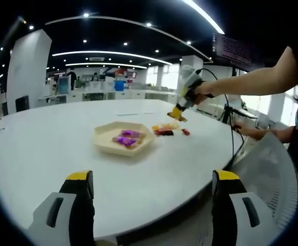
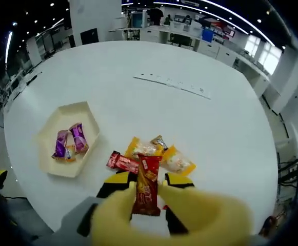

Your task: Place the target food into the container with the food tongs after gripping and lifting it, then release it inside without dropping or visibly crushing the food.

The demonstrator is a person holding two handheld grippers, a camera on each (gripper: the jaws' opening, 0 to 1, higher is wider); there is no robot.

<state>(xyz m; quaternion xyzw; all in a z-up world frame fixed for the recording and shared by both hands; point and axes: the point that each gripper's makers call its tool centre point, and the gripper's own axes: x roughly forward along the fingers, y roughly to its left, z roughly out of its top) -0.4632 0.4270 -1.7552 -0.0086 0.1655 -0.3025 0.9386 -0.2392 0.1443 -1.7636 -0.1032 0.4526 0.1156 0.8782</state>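
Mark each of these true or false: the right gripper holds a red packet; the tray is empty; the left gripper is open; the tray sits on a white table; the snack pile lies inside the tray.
1. The right gripper holds a red packet. True.
2. The tray is empty. False: purple packets lie in it.
3. The left gripper is open. True.
4. The tray sits on a white table. True.
5. The snack pile lies inside the tray. False: it lies on the table beside the tray.
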